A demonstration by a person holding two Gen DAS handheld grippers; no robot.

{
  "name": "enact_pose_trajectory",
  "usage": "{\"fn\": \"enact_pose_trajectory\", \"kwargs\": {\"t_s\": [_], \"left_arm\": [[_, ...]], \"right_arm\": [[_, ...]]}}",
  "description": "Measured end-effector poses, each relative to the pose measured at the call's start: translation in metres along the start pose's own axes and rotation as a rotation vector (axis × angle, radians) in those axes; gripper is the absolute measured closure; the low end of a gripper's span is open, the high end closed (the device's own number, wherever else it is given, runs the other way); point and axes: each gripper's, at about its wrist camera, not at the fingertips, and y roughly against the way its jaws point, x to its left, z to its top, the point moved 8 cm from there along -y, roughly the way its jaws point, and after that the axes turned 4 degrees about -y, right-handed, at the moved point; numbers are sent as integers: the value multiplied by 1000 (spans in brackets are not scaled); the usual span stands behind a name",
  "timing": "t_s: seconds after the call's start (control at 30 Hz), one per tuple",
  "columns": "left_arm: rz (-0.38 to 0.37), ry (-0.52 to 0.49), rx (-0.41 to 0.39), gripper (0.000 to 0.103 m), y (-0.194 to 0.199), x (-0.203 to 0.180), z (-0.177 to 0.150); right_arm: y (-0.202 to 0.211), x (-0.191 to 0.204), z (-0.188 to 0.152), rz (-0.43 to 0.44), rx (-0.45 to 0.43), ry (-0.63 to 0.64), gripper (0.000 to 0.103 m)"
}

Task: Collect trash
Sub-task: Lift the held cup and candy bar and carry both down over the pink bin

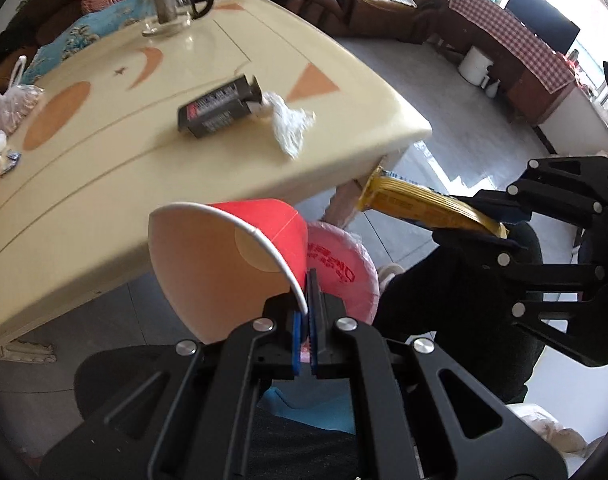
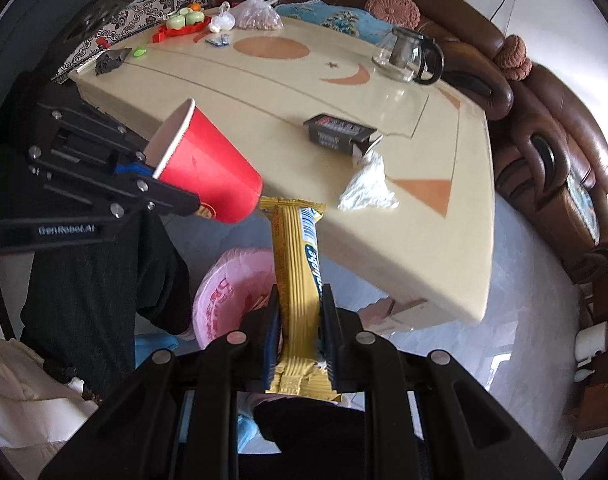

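Beside cream table (image 1: 104,168), above pink-lined bin (image 1: 344,264): left gripper (image 1: 307,304) pinching red cup (image 1: 224,248) by rim; right gripper (image 2: 300,320) clamping yellow wrapper (image 2: 300,272); thin rim-hold likely slipping, missing bin.

Cream table (image 1: 364,136) bearing dark box (image 1: 218,106), crumpled plastic wrap (image 1: 290,122) touching its end, glass pot (image 1: 172,4) sitting far side, tied snack bag (image 2: 260,14) lying at far edge.
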Motion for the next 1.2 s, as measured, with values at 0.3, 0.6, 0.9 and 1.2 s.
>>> {"fn": "enact_pose_trajectory", "kwargs": {"t_s": [0.3, 0.6, 0.9, 1.2], "left_arm": [[-46, -4, 79, 99, -44, -10, -16], [-86, 16, 190, 99, -108, -12, -39], [-150, 46, 307, 99, -170, -12, -63], [-201, 124, 425, 99, -230, -5, -82]], "right_arm": [[-31, 2, -24, 23, 53, -34, 84], [-80, 6, -50, 37, 115, -51, 84], [-140, 7, -75, 60, 193, -82, 84], [-198, 3, -96, 79, 256, -171, 84]]}}
